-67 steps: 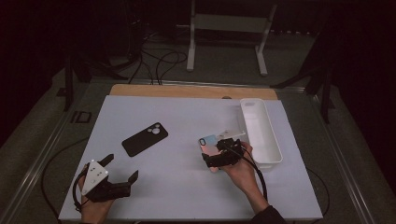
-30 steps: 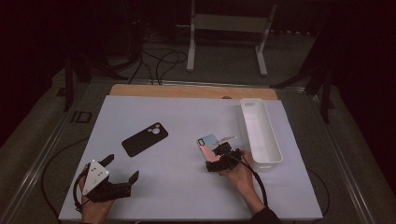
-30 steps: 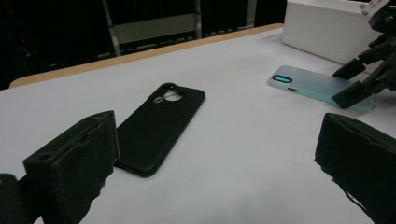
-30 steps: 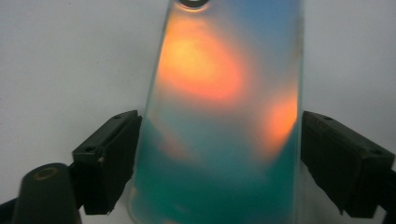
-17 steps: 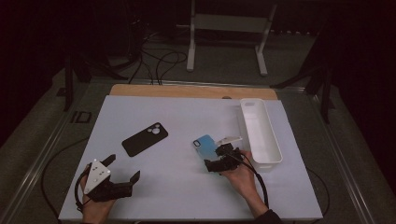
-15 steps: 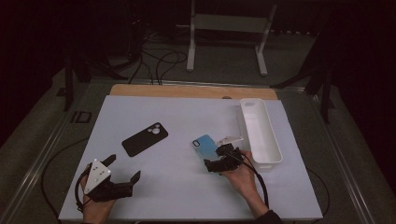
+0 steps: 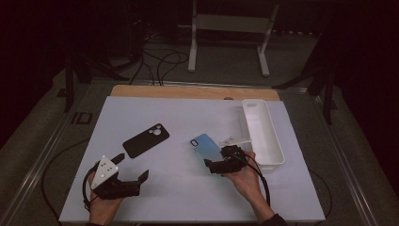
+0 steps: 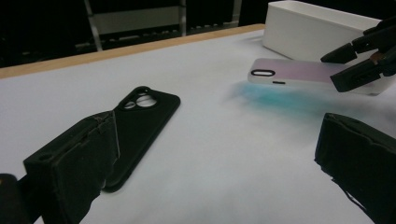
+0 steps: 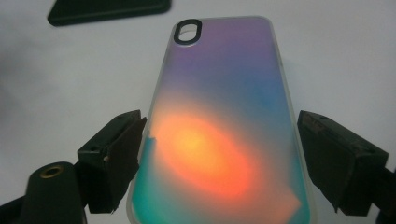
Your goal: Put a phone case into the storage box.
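Since the earlier frames, the iridescent phone case has been carried leftward, away from the white tray, and is now being held raised above the white table. Its long axis is running from the right gripper toward the table's far left, with the camera cutout at the far end. The right gripper's jaws are standing wide and clamping the case across its width, one pad on each long edge. The left gripper is resting near the table's front-left corner, jaws apart and holding nothing. A black phone case is lying flat just beyond it. In the right gripper view, the held case's near end is being cut off by the frame.
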Demonstrator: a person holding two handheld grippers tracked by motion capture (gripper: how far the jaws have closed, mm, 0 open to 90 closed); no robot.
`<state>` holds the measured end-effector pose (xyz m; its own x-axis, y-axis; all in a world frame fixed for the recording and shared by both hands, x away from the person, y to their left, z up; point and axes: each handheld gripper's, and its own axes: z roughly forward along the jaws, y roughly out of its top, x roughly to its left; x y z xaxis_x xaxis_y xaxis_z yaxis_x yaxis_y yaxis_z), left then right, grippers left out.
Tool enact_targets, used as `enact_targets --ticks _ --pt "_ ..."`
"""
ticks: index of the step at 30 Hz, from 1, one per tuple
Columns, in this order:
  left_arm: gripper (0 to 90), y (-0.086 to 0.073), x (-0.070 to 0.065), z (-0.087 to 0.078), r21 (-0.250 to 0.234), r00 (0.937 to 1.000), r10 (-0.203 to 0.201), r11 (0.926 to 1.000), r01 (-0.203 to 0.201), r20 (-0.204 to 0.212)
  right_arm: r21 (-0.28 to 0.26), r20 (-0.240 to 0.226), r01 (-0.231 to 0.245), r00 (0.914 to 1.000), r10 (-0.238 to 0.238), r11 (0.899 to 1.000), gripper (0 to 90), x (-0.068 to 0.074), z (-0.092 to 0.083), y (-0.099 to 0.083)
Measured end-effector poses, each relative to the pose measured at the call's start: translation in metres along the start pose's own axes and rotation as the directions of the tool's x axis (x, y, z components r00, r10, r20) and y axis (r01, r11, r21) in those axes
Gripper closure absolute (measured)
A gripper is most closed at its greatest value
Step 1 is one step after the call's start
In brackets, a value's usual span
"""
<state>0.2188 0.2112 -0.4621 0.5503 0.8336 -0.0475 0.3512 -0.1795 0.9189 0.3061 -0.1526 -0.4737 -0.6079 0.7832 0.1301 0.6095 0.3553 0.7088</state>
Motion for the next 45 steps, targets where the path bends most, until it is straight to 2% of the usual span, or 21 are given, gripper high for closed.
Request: enact_targets --ticks 2,3,4,8,13,19,21,23,25,29,30,32,33,38,42,45 --pt "0.0 0.001 0.0 0.002 0.009 1.0 -0.002 1.0 0.002 0.002 -0.005 0.0 0.004 1.0 -0.004 1.0 16.6 0.0 -0.001 0.001" --pt "0.0 0.004 0.0 0.008 0.036 0.9999 -0.01 0.9993 0.01 0.007 -0.033 -0.013 0.008 0.9999 -0.008 0.999 16.6 0.002 -0.006 0.002" --pt "0.0 0.005 0.0 0.01 0.042 0.9998 -0.013 0.999 0.013 0.012 -0.042 -0.023 0.008 0.9997 -0.009 0.999 16.6 0.002 -0.007 0.003" --pt "0.0 0.009 0.0 0.016 0.05 0.9993 -0.031 0.9983 0.03 0.02 -0.068 -0.034 0.019 0.9992 -0.022 0.997 16.6 0.005 -0.011 0.004" --pt "0.0 0.018 0.0 0.027 0.062 0.9967 -0.062 0.9963 0.059 0.052 -0.109 -0.059 0.039 0.9972 -0.046 0.993 16.6 0.011 -0.016 0.009" --pt "0.1 0.025 -0.003 0.038 0.075 0.9937 -0.074 0.9949 0.068 0.084 -0.139 -0.079 0.049 0.995 -0.06 0.989 16.6 0.019 -0.02 0.012" --pt "0.3 0.029 -0.006 0.044 0.082 0.9907 -0.081 0.994 0.072 0.109 -0.162 -0.09 0.063 0.9928 -0.078 0.985 16.6 0.023 -0.022 0.015" --pt "0.4 0.03 -0.007 0.046 0.084 0.99 -0.08 0.9939 0.071 0.116 -0.17 -0.094 0.068 0.9919 -0.085 0.983 16.6 0.025 -0.023 0.015" --pt "1.6 0.034 -0.012 0.052 0.091 0.9866 -0.08 0.9936 0.067 0.142 -0.2 -0.105 0.083 0.989 -0.105 0.976 16.6 0.029 -0.024 0.017" --pt "2.7 0.037 -0.017 0.057 0.097 0.9837 -0.073 0.9936 0.058 0.164 -0.225 -0.116 0.096 0.9854 -0.124 0.97 16.7 0.034 -0.025 0.019" --pt "3.2 0.039 -0.018 0.058 0.097 0.9826 -0.073 0.9936 0.057 0.171 -0.239 -0.12 0.107 0.9829 -0.139 0.965 16.7 0.037 -0.025 0.019" --pt "3.8 0.04 -0.02 0.059 0.096 0.9814 -0.075 0.9937 0.059 0.177 -0.239 -0.12 0.107 0.9829 -0.139 0.965 16.7 0.037 -0.025 0.019" --pt "3.8 0.042 -0.022 0.062 0.093 0.9773 -0.088 0.9931 0.071 0.193 -0.243 -0.124 0.11 0.9819 -0.144 0.964 16.7 0.039 -0.025 0.02" --pt "9.6 0.046 -0.024 0.068 0.09 0.9662 -0.127 0.99 0.109 0.225 -0.275 -0.135 0.118 0.9778 -0.16 0.954 16.7 0.045 -0.027 0.019" --pt "14.2 0.049 -0.025 0.072 0.091 0.9473 -0.174 0.9838 0.155 0.269 -0.292 -0.138 0.127 0.9752 -0.173 0.948 16.7 0.047 -0.028 0.019" --pt "14.5 0.05 -0.026 0.075 0.091 0.9378 -0.195 0.9802 0.176 0.287 -0.305 -0.138 0.136 0.9731 -0.185 0.943 16.7 0.049 -0.027 0.019"
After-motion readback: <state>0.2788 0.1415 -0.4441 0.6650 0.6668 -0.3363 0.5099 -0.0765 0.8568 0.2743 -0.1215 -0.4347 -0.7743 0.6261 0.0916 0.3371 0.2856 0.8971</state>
